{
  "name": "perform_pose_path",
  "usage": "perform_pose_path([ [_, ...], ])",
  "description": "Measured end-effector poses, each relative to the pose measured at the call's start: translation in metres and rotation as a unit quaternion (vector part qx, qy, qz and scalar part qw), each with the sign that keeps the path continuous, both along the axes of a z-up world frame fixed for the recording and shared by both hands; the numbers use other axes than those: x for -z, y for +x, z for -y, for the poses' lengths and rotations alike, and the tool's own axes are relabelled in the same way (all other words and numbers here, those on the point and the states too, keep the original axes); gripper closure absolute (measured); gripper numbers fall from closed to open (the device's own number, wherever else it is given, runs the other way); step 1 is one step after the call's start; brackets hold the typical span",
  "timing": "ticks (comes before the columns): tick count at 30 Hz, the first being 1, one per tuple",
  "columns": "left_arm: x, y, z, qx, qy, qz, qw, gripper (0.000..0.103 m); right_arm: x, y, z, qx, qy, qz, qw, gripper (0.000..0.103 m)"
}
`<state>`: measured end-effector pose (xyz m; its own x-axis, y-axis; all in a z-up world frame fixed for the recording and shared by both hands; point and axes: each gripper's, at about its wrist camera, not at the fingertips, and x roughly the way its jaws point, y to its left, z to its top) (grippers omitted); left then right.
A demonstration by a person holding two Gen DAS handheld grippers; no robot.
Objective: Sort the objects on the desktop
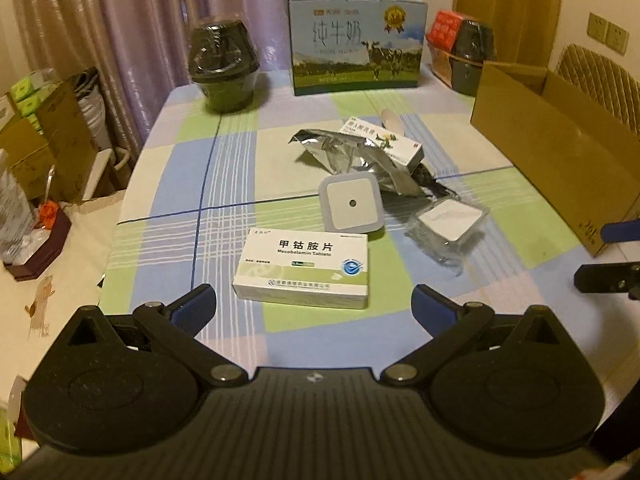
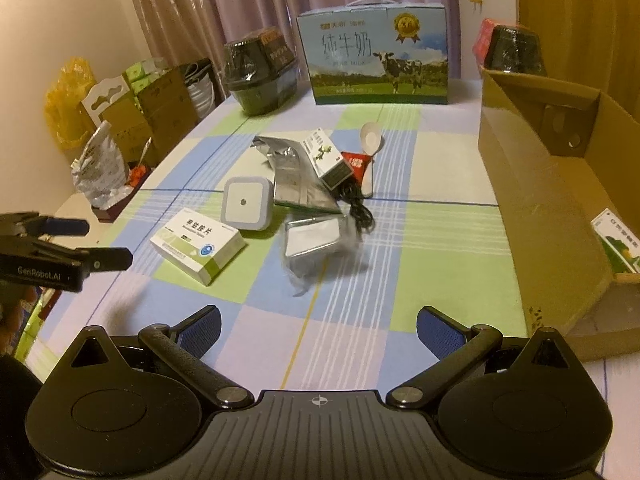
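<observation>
My left gripper [image 1: 314,304] is open and empty, just short of a white and green tablet box [image 1: 303,269], which also shows in the right wrist view [image 2: 198,245]. Behind it lie a square white night light [image 1: 352,205] [image 2: 246,203], a clear plastic pack [image 1: 448,227] [image 2: 316,242], a silver foil bag [image 1: 352,156] [image 2: 294,176] and a second medicine box [image 1: 386,142] [image 2: 326,156]. My right gripper [image 2: 318,330] is open and empty above the cloth. The left gripper also shows at the left edge of the right wrist view [image 2: 86,242].
An open cardboard box [image 2: 552,184] [image 1: 560,152] stands at the right with a green and white carton [image 2: 618,246] inside. A milk carton case [image 1: 354,44] and black pots [image 1: 224,66] stand at the back. A white spoon [image 2: 372,138], a red sachet [image 2: 358,164] and a black cable [image 2: 360,208] lie near the pile.
</observation>
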<state>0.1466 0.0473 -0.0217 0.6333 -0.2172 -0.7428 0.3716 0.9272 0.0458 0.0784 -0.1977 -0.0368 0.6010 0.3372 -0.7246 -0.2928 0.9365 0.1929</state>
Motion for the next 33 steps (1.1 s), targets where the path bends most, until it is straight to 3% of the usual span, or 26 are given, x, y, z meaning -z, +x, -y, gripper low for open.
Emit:
perform_pose_path([
  [4,0.012,0.019,-0.008,0.056,0.024,-0.009,0.9981,0.002,0.006,0.008,-0.011,-0.04,-0.023,0.0,0.999,0.002],
  [7,0.02,0.028,-0.007,0.148,0.077,0.005,0.9859,0.003,0.007,0.015,-0.024,-0.103,-0.052,0.01,0.993,0.002],
  [11,0.031,0.043,-0.004,0.272,0.151,0.019,0.9502,0.003,0.014,0.036,-0.04,-0.172,-0.099,0.009,0.98,0.002],
  [17,0.057,0.071,0.004,0.411,0.202,0.009,0.889,0.003,0.028,0.072,-0.058,-0.202,-0.147,-0.002,0.968,0.002],
  [26,0.077,0.103,0.019,0.509,0.225,-0.018,0.8308,0.003,0.047,0.11,-0.058,-0.178,-0.136,-0.043,0.974,0.002],
  [29,0.083,0.113,0.024,0.525,0.225,-0.037,0.8202,0.008,0.053,0.116,-0.059,-0.172,-0.131,-0.05,0.975,0.002],
  [33,0.087,0.127,0.029,0.524,0.211,-0.062,0.8229,0.013,0.061,0.126,-0.063,-0.164,-0.13,-0.054,0.976,0.002],
])
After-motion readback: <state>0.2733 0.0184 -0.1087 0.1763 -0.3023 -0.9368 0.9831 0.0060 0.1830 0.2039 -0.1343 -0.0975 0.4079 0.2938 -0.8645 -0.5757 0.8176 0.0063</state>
